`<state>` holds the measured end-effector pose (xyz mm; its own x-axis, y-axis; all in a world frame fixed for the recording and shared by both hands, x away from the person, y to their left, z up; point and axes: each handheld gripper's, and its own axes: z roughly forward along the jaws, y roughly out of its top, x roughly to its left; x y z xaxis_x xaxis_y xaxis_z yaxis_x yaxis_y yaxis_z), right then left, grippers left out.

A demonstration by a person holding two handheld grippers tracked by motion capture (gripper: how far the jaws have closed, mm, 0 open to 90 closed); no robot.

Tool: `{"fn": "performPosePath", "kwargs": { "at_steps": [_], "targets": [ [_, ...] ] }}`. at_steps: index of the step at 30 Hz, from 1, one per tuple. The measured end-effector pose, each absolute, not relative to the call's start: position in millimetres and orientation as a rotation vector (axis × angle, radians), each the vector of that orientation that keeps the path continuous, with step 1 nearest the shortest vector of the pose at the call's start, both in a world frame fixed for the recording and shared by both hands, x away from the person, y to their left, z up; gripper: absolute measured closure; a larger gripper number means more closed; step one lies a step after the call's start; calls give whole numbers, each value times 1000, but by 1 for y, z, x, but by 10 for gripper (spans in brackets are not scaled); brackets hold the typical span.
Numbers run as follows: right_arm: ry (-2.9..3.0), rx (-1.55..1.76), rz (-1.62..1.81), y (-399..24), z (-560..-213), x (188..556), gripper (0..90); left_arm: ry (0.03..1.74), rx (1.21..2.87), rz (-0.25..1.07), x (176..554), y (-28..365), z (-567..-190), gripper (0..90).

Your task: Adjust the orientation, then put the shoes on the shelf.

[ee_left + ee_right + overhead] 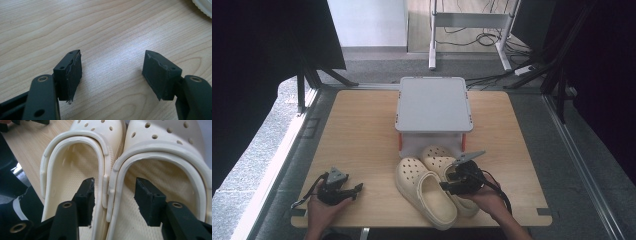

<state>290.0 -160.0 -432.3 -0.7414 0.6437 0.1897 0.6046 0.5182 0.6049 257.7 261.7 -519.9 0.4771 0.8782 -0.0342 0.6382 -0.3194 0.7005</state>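
Two cream clogs lie side by side on the wooden table (pixel 357 130), toes toward the far side. The left clog (pixel 424 187) (pixel 75 157) touches the right clog (pixel 437 159) (pixel 162 150) along their inner walls. My right gripper (pixel 448 181) (pixel 115 195) is open, one jaw down inside each clog, with the two adjoining walls between the pads; small gaps show on both sides. My left gripper (pixel 354 190) (pixel 112 72) is open over bare wood near the table's front left, with nothing between its fingers. A sliver of clog rim (pixel 203 6) shows at the top right of the left gripper view.
A grey flat-topped box or stand (pixel 433 104) with red corner pieces sits just behind the clogs' toes at the table's middle back. Black frames and cables surround the table. A person's hands hold both grippers at the front edge.
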Motion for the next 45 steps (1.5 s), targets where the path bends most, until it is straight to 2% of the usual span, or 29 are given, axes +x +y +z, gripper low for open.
{"fn": "performPosePath", "kwargs": {
  "at_steps": [9, 18, 34, 45],
  "targets": [
    [2731, 1100, 988, -150, -433, 294, 447, 1248, 2070, 471, 257, 262, -520, 322],
    [2793, 1104, 887, -135, -440, 304, 454, 1248, 2067, 472, 258, 262, -520, 322],
    [2803, 1097, 733, -121, -447, 310, 648, 1245, 2068, 471, 258, 262, -520, 321],
    [2792, 1101, 808, -135, -438, 306, 675, 1245, 2070, 470, 258, 262, -520, 322]
  ]
}}
